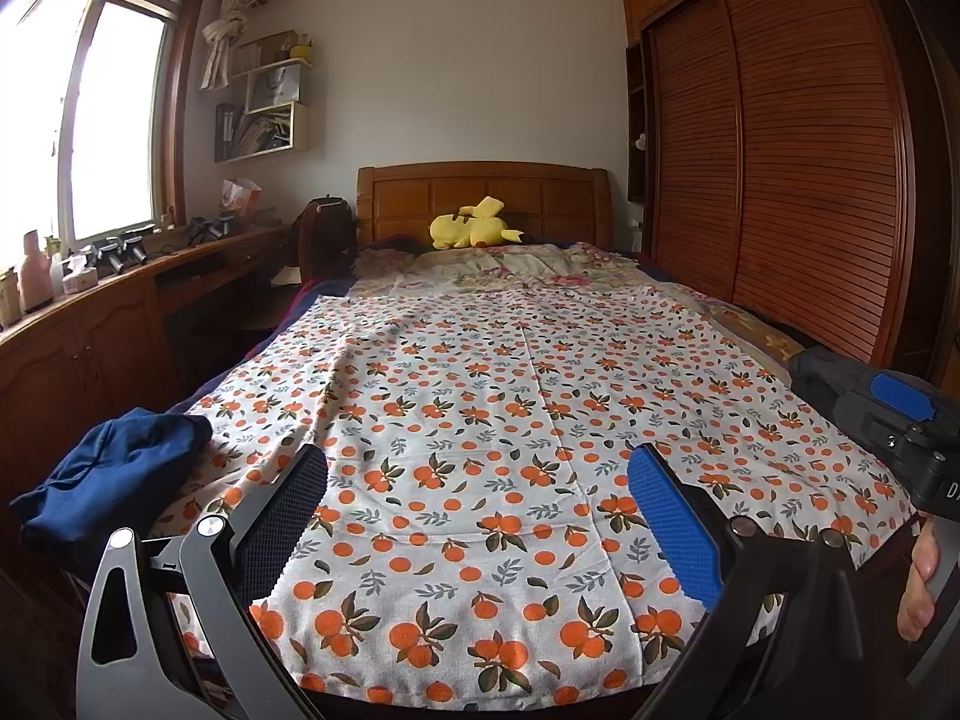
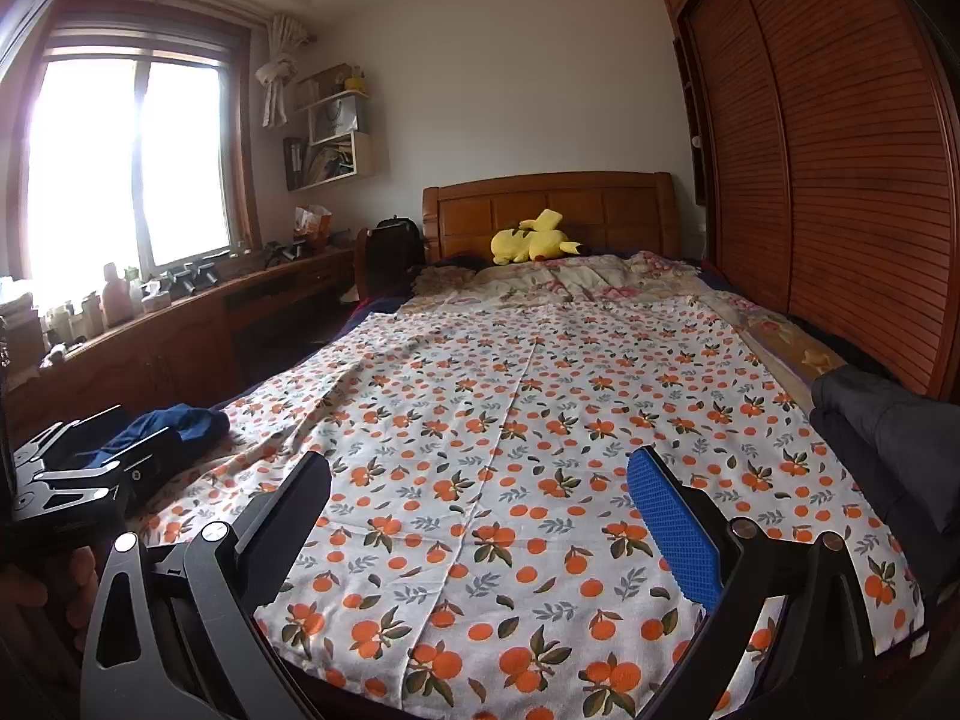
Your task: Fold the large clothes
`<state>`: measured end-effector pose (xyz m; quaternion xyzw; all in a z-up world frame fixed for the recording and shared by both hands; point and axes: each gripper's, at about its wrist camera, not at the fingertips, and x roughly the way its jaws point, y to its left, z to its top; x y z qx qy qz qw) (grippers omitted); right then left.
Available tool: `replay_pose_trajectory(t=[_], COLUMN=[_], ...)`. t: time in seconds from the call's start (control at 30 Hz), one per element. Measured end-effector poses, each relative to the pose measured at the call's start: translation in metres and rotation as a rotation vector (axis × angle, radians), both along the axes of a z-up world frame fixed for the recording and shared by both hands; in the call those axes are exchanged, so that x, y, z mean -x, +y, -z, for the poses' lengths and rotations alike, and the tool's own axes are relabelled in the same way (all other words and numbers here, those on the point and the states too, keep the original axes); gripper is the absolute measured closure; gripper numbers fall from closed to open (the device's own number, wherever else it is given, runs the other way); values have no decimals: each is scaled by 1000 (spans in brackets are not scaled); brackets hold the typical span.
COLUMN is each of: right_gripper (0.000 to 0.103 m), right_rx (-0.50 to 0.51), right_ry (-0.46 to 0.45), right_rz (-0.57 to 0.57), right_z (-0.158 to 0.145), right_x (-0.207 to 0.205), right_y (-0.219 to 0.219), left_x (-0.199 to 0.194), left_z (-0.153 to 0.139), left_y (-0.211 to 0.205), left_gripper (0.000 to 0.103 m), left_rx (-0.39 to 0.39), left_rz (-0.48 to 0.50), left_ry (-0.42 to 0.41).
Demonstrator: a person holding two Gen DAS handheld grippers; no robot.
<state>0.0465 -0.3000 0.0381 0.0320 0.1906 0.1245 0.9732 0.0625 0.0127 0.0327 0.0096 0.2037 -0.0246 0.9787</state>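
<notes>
Left wrist view: your left gripper (image 1: pixel 480 516) hovers wide open and empty over the orange-print cloth (image 1: pixel 510 420) spread flat on the bed. Right wrist view: your right gripper (image 2: pixel 480 522) likewise gapes empty above it; a dark garment (image 2: pixel 882 420), perhaps trousers, lies right.

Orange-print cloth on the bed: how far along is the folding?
Done: the orange-print cloth lies spread flat, unfolded. In hand: nothing; left gripper and right gripper hover open over its near edge. Left: every fold, plus the crumpled blue garment beside it.
</notes>
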Motion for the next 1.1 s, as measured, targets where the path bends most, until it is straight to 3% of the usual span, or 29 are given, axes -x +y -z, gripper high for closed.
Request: replay_pose_trajectory(t=[1.1], right_gripper=[7], right_rx=[1], right_ry=[3], right_rz=[1], right_z=[3], right_x=[1], right_y=[2], left_x=[3], left_z=[-7], left_y=[0], left_gripper=[2], left_rx=[2], left_rz=[0], left_ry=[-11])
